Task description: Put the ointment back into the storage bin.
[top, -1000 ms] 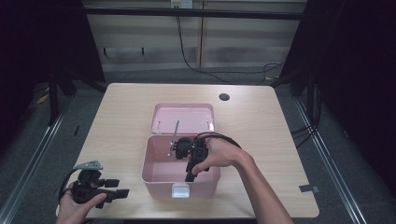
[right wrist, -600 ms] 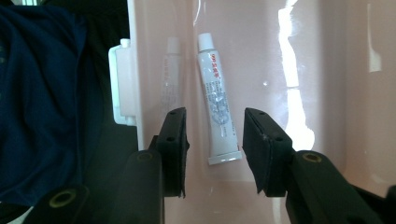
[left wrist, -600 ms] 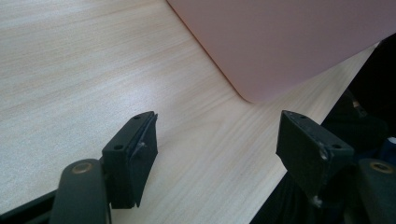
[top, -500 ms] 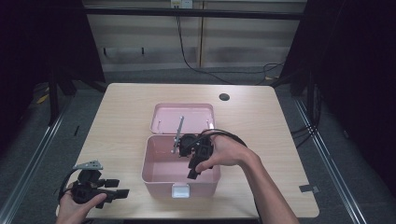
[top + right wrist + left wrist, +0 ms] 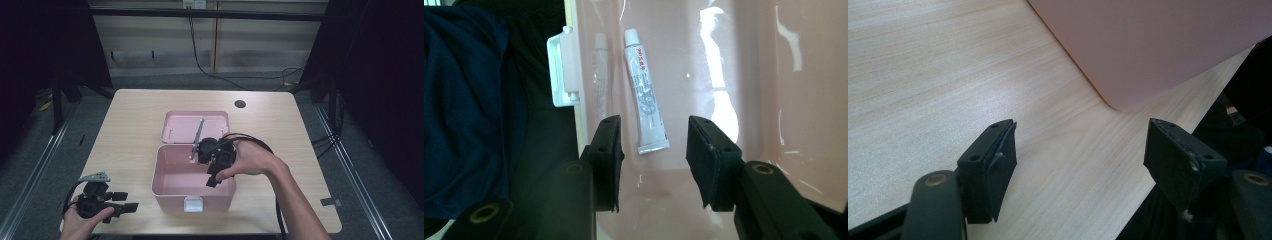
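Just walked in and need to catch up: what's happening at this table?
A person is working with two hand-held grippers at a wooden table. The right gripper hangs over the open pink box, and its jaws have just been opening. A small white tube lies on the box floor below them, not pinched. The box lid is folded back behind. The left gripper sits open and empty near the table's front left corner, beside the box.

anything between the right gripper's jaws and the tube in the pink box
Nothing: in the right gripper view the right gripper hangs open above the white tube on the pink box floor.
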